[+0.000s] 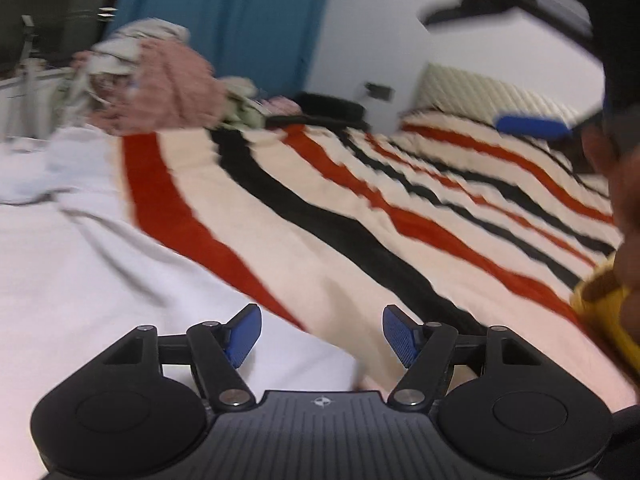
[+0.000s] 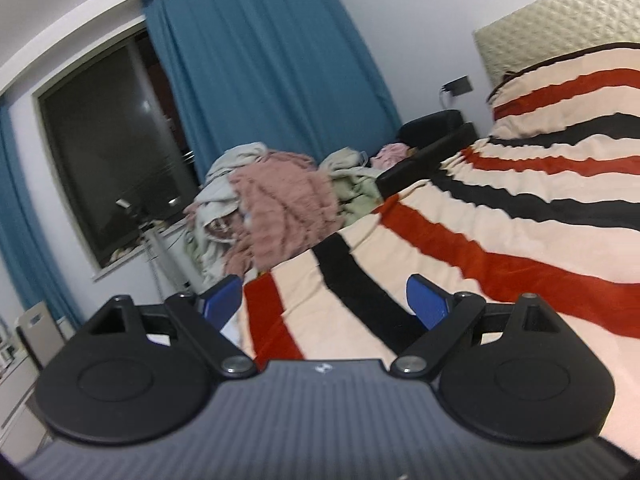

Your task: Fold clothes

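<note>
Clothes [image 2: 276,200] sit heaped at eleven o'clock; both tools, left [image 1: 322,334] and right [image 2: 324,300], spread, empty; blind grabs risk toppling them.

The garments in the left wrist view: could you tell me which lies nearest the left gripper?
The white garment, spread flat just before the left gripper; the pink and greenish ones sit heaped far off.

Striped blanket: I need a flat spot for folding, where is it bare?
The red, black and cream striped blanket lies bare between the white garment and the quilted headboard. It is crowded at the pink and pale green clothes pile.
</note>
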Motion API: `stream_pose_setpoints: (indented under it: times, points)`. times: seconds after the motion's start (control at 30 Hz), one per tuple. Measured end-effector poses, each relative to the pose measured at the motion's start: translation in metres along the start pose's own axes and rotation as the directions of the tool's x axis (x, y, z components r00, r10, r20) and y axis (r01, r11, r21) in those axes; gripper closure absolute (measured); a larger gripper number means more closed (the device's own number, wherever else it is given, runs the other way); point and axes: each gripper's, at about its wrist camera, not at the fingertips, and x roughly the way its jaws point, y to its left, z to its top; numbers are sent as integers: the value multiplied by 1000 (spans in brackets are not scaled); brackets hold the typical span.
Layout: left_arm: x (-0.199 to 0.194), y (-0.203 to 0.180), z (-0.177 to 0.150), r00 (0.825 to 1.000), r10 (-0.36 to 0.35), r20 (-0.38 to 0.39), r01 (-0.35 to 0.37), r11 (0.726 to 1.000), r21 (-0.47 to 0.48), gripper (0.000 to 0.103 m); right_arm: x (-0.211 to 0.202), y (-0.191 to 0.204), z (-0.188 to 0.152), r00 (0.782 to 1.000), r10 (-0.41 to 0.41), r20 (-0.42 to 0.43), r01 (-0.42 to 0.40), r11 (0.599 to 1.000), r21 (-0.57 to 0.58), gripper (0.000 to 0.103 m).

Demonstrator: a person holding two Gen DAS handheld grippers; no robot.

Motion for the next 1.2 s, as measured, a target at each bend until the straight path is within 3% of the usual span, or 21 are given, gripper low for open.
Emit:
stream_pose_setpoints:
  times: [0.03, 0.1, 0.17, 0.2, 0.27, 0.4, 0.53, 0.63, 0.73, 0.87, 0.97, 1.03, 1.1, 1.13, 1.17, 1.2]
  points:
    - [11, -3, -4, 1000, 2, -18, -2, 1000, 8, 35, 2, 0, -1, 1000, -1, -3, 1, 1000, -3, 13]
    - [31, -7, -12, 998, 20, -56, -19, 1000, 16, 49, 6, 0, -4, 1000, -3, -9, 3, 1000, -9, 13]
    - [40, 0, -16, 996, 44, -73, -44, 999, 6, 81, 9, -1, -6, 1000, -5, -16, 5, 1000, -15, 13]
    - [40, 6, -16, 997, 45, -65, -46, 999, -13, 89, 11, -1, -8, 1000, -6, -19, 6, 1000, -18, 13]
    - [28, 18, -12, 998, 43, -42, -45, 997, -70, 94, 15, -1, -10, 1000, -9, -25, 8, 1000, -25, 13]
    - [-27, 46, 5, 998, 36, 56, -24, 980, -196, 94, 12, 2, -11, 1000, 7, 4, -7, 999, -34, 13]
    - [-96, 70, 14, 988, 70, 135, -24, 948, -317, 94, -2, 18, -12, 996, 14, 83, -3, 991, -131, 13]
    - [-152, 90, 7, 981, 100, 168, -21, 907, -421, 95, -6, 31, -16, 996, 35, 87, -19, 983, -181, 13]
    - [-198, 108, -13, 968, 183, 173, -67, 850, -522, 98, -9, 44, -20, 996, 60, 68, -44, 974, -223, 13]
    - [-216, 130, -41, 962, 263, 69, -175, 792, -585, 101, -10, 62, -28, 995, 92, 28, -81, 958, -274, 13]
    - [-204, 147, -58, 969, 241, -59, -224, 748, -625, 101, -7, 75, -38, 994, 105, -25, -108, 941, -320, 13]
    - [-200, 153, -60, 967, 235, -94, -242, 745, -622, 101, -5, 83, -45, 992, 110, -66, -126, 934, -334, 13]
    - [-203, 156, -54, 969, 228, -92, -235, 755, -612, 93, -4, 88, -49, 988, 116, -101, -143, 935, -324, 13]
    - [-205, 161, -49, 972, 219, -88, -226, 758, -612, 82, -2, 91, -49, 986, 121, -117, -152, 937, -314, 13]
    - [-206, 165, -44, 974, 208, -84, -215, 760, -613, 59, 1, 96, -46, 983, 128, -129, -161, 941, -297, 13]
    - [-206, 172, -37, 977, 196, -83, -206, 764, -611, 48, 5, 101, -43, 981, 135, -140, -170, 945, -280, 13]
